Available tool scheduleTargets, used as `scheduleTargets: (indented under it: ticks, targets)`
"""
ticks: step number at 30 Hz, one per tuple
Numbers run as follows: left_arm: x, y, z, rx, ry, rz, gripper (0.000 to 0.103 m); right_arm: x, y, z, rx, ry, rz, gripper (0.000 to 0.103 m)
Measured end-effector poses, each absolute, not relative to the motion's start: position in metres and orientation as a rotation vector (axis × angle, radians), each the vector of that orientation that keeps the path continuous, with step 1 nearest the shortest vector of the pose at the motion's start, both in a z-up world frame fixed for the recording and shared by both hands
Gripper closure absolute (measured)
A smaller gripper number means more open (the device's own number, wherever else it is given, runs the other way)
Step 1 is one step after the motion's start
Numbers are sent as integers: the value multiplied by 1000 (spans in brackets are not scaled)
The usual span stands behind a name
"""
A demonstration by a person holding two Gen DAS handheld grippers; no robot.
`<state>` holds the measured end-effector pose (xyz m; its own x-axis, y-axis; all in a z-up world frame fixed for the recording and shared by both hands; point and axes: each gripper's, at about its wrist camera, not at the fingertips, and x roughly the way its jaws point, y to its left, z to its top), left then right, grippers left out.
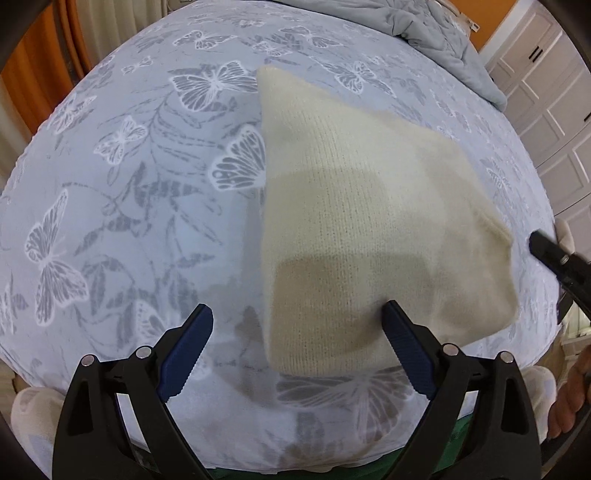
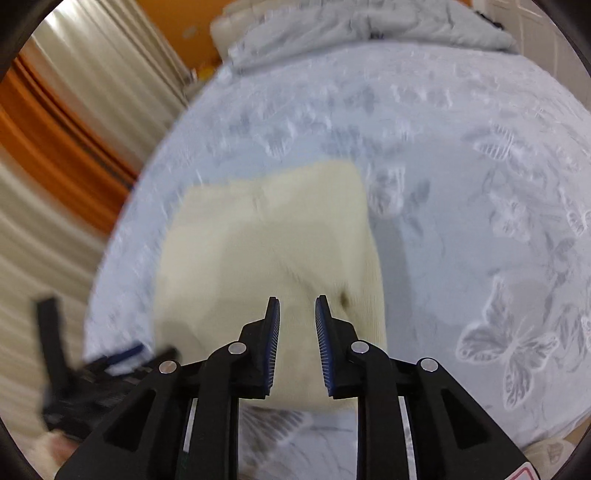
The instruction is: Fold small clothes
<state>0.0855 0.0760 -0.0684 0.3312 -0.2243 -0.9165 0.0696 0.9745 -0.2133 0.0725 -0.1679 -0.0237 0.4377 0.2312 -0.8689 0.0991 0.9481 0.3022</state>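
left wrist view: looking down on a pale blue butterfly-print bedsheet (image 1: pixel 122 206) with a cream knit garment (image 1: pixel 354 229) lying flat on it, folded into a rough four-sided shape, right of centre. left gripper (image 1: pixel 297 317) spread wide, holding nothing, its blue-padded fingers (image 1: pixel 188 350) low in the view; the right-hand finger overlapping the garment's near edge, the left-hand finger over bare sheet. whether either finger touches the fabric, cannot tell. at the right margin, the black tip of the right gripper (image 1: pixel 550 254) just beside the garment's right corner. rumpled grey quilt (image 1: pixel 443 40) at the far end of the bed, white panelled wardrobe (image 1: pixel 543 96) beyond it, orange-and-beige curtain (image 1: pixel 33 77) at far left.

right wrist view: blurred with motion. right gripper (image 2: pixel 297 301) set to a narrow gap, nothing between the pads, poised over the near part of the same cream knit garment (image 2: pixel 269 243). a small dark dimple in the knit just right of the fingertips. left gripper (image 2: pixel 110 363) smeared at lower left, beside the garment's left edge. grey quilt (image 2: pixel 354 29) at top, curtain (image 2: pixel 66 122) at left, butterfly sheet (image 2: pixel 480 221) to the right.
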Motion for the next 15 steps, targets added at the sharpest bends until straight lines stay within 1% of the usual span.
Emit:
scheduleTargets:
  ticks: [1,2,3,4,5,6,9,10,12,14,15]
  targets:
    - [85,75,-68,-140,1216,-188,12,74,-168,-38,326,1164,77,85]
    - [86,75,-68,-138,1216,-186,12,78,-168,-58,319,1224,63,92]
    - [86,74,-68,-135,1219,-182,12,77,-168,-68,322,1244,49,92]
    - [87,73,-68,-132,1229,-180,13,77,-168,-65,332,1230,36,91]
    - [87,71,-67,-128,1231,-178,13,74,-166,-58,346,1212,42,83]
    - [87,71,-65,-122,1224,-174,13,70,-161,-41,356,1170,70,83]
    - [85,71,-62,-106,1215,-173,13,60,-147,-19,282,1119,91,83]
    - [85,71,-61,-107,1217,-171,13,58,-143,-23,257,1137,99,83]
    - [85,69,-61,-111,1222,-173,13,57,-142,-49,206,1201,56,83]
    - [83,68,-58,-108,1214,-169,13,57,-145,-74,203,1252,33,86]
    - [82,66,-56,-105,1210,-167,13,56,-147,-76,219,1251,23,86]
